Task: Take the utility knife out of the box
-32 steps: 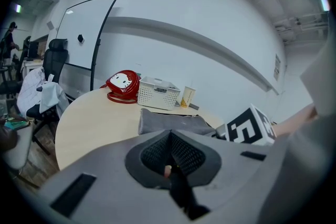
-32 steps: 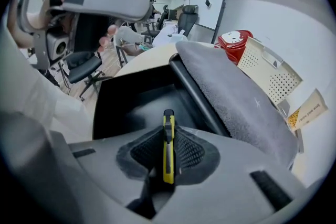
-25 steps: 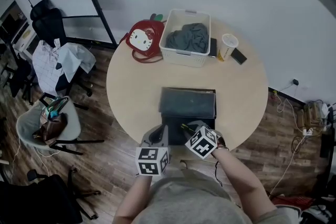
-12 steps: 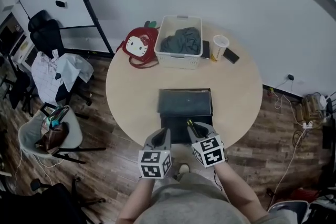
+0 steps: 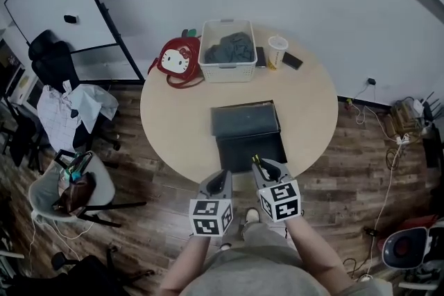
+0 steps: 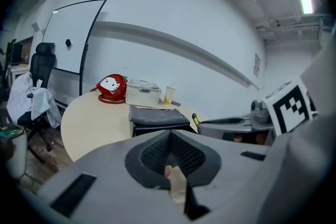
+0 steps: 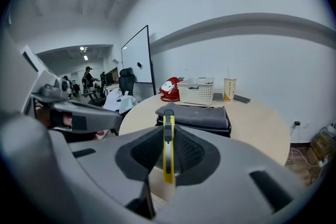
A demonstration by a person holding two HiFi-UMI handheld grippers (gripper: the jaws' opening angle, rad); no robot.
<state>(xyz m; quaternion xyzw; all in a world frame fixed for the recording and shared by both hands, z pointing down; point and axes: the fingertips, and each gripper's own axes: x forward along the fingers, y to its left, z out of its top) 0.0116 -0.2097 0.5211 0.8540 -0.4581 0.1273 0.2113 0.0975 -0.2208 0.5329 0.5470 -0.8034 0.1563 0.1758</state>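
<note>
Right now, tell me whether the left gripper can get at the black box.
Probably yes: the left gripper hangs empty at the table's near edge, the box stands just ahead, and nothing lies between.

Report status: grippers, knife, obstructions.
Right gripper shut on knife, out of box. Left gripper shut, empty. Nothing in the way.
</note>
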